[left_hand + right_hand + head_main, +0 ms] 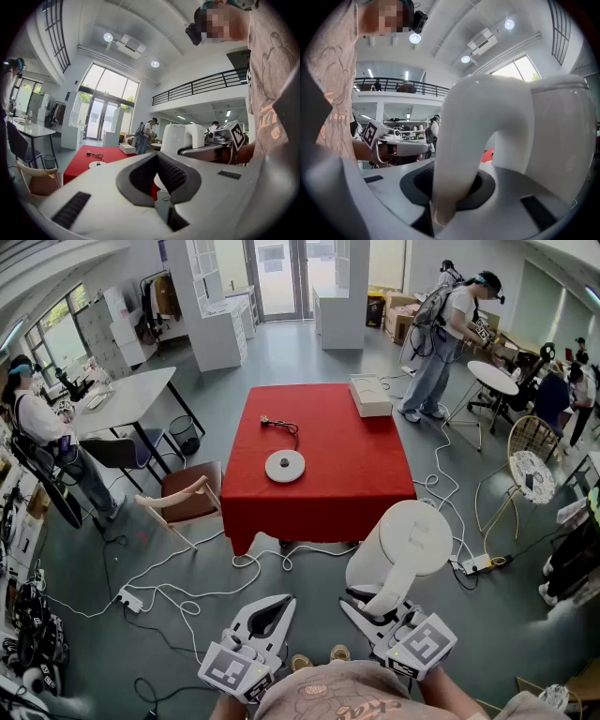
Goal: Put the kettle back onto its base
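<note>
Kettle point(408, 540), handle in right gripper point(367, 604) (underside hidden)

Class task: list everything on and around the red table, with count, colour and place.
white plastic electric kettle: one, white, in air near table's front right.
round white kettle base: one, white, on table.
black power cord: one, black, behind base.
flat white box: one, white, table's far right corner.
red-clothed table: one, red, room centre.
wooden chair: one, brown, left of table.
floor cables: several, white, around table.
right gripper: one, white, shut on kettle's handle.
left gripper: one, white, shut, empty.
</note>
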A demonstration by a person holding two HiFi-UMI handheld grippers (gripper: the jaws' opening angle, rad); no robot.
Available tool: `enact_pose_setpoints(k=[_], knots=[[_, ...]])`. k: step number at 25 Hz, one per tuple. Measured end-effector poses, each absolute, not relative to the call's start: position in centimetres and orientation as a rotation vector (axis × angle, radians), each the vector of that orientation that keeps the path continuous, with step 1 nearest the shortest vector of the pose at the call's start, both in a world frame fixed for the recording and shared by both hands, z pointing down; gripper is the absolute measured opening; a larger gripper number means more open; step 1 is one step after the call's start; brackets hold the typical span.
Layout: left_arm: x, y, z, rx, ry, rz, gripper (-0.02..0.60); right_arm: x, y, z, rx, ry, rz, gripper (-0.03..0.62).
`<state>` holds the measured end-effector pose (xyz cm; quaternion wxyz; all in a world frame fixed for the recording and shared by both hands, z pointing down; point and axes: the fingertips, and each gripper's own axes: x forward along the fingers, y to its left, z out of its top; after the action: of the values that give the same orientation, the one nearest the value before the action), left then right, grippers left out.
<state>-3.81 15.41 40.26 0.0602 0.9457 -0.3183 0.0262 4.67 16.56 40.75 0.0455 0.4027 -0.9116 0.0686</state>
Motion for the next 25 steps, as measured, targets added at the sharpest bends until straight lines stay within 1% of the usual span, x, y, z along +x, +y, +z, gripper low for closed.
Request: enact_pose_setpoints(k=[10, 25], knots=[[-3.5, 15.4, 40.1, 2.867, -0.978, 0.071, -0.003, 5.0, 16.2, 40.3, 1.219, -2.836, 0.276, 0.089], [-2.4, 13.9, 41.0, 2.819, -1.093, 0.027, -0.003, 6.2, 14.2, 41.0, 1.066, -2.830, 0.228, 0.089]])
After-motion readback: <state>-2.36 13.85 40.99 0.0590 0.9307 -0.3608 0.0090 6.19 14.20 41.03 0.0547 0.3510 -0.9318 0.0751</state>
